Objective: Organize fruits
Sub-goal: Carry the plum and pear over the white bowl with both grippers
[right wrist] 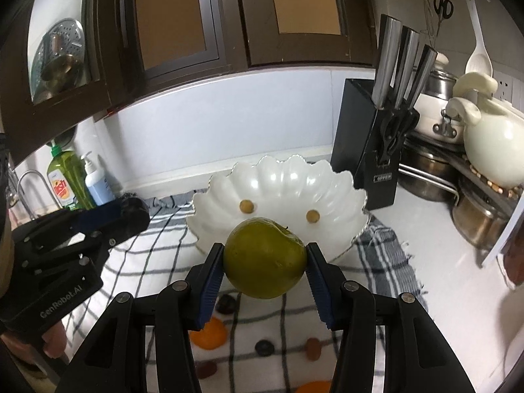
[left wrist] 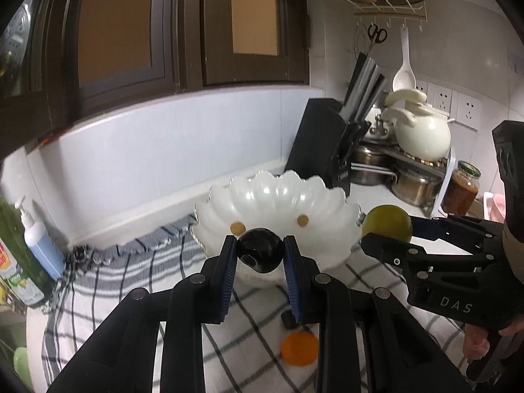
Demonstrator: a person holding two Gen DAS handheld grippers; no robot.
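White scalloped glass bowl (right wrist: 278, 183) with two small tan fruits only; left gripper (left wrist: 260, 255) clamped on glossy black plum (left wrist: 260, 253), right gripper (right wrist: 265, 263) clamped on green apple (right wrist: 265, 257), both short of bowl; oranges (right wrist: 209, 332) left on checked cloth (right wrist: 147, 249)

dark brown cabinets (right wrist: 183, 32) with amber panels hang over a pale wall (right wrist: 229, 114). below runs a white surface (right wrist: 425, 245) under a checked cloth (right wrist: 157, 239). a black knife block (right wrist: 370, 150), steel pots (right wrist: 425, 177) and white wall sockets (left wrist: 465, 108) fill the right corner.
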